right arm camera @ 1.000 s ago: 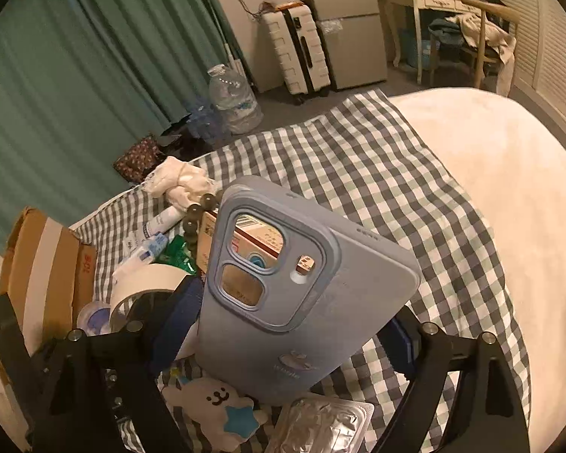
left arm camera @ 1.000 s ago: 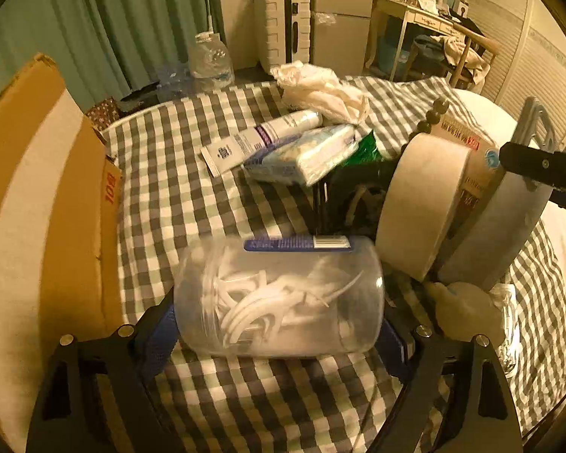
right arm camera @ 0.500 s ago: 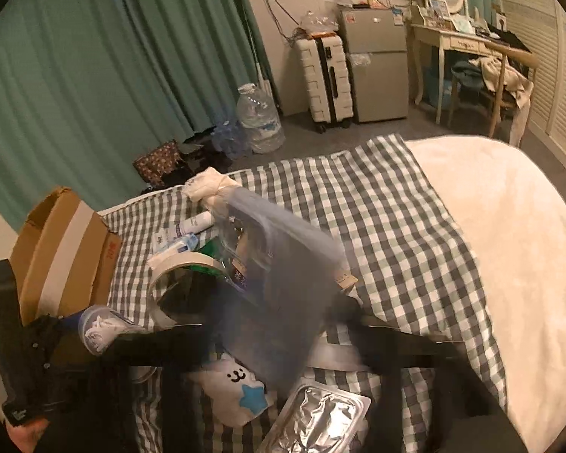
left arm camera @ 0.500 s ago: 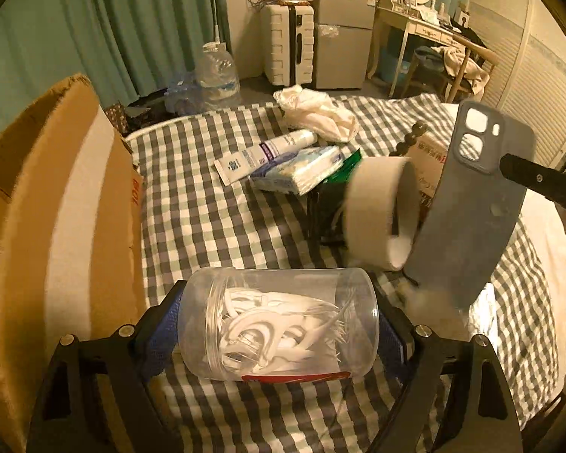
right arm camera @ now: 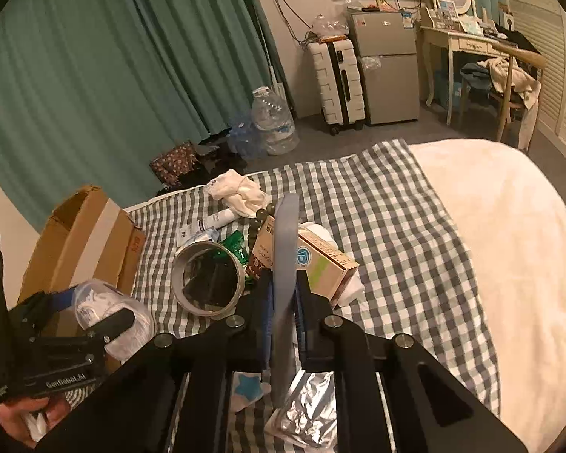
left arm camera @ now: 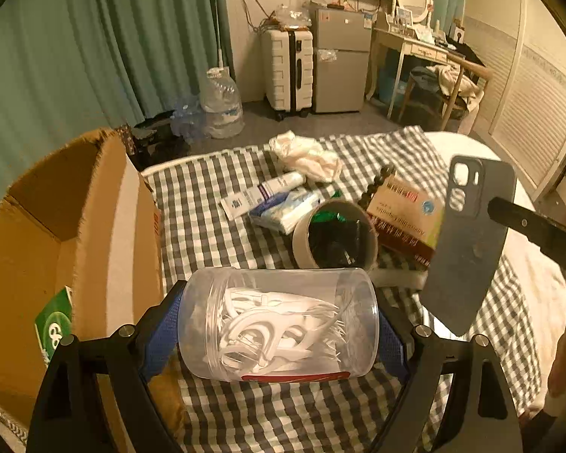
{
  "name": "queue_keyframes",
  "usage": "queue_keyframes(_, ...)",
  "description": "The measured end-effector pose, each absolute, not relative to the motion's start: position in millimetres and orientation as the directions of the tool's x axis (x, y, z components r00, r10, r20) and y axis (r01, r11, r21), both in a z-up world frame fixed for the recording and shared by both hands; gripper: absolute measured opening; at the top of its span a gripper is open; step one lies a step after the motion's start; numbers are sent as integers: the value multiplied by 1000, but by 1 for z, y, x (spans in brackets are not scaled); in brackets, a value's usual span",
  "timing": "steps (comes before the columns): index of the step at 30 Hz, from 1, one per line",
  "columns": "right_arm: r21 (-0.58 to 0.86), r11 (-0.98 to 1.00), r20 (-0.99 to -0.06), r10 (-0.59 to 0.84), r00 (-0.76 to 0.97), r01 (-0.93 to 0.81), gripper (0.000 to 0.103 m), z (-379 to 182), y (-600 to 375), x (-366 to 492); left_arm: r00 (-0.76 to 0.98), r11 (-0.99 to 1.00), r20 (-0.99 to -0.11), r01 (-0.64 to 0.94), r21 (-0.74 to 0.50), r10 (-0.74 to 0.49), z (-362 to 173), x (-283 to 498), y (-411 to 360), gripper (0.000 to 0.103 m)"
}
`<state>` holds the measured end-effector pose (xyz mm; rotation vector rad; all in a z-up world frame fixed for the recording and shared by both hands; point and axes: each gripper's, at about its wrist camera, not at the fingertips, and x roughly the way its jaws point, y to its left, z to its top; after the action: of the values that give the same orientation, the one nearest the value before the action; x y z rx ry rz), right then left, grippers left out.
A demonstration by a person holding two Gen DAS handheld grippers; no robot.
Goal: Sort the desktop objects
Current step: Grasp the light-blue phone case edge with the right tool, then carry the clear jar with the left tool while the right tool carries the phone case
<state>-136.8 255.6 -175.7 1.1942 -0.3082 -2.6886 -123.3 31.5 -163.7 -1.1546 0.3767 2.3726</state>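
My left gripper (left arm camera: 279,324) is shut on a clear plastic jar (left arm camera: 279,321) of white floss picks, held sideways above the checked cloth beside the open cardboard box (left arm camera: 56,234). The jar also shows in the right wrist view (right arm camera: 105,309). My right gripper (right arm camera: 285,294) is shut on a grey-blue phone case (right arm camera: 285,264), seen edge-on; in the left wrist view the case (left arm camera: 468,241) hangs upright at the right. A tape roll (left arm camera: 334,239), a red-and-green carton (left arm camera: 403,215), a tube (left arm camera: 264,194) and a tissue pack (left arm camera: 283,209) lie on the cloth.
A crumpled white cloth (left arm camera: 307,154) and dark beads (left arm camera: 375,185) lie further back. A foil blister pack (right arm camera: 305,407) and a white star plush (right arm camera: 247,389) lie under the right gripper. The white bedspread (right arm camera: 509,245) lies to the right. Water bottles, a suitcase and a desk stand beyond.
Both grippers have risen and pulled back from the pile. The phone case has turned from facing the right camera to edge-on. The jar has moved towards the cardboard box.
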Motion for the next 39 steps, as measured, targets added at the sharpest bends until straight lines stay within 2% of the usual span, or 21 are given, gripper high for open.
queue_keyframes(9, 258, -962, -654, -240, -717, 87, 9, -135, 267, -111, -580, -855, -744, -517, 23, 331, -122, -101, 29, 89)
queue_keyframes(27, 187, -972, -474, -218, -853, 144, 9, -30, 257, -41, -693, -871, -599, -491, -15, 401, -35, -49, -14, 89)
queue_keyframes(39, 147, -970, -405, -240, -882, 196, 9, 10, 225, -8, -748, -896, -537, -442, -35, 390, -5, -36, -61, 89)
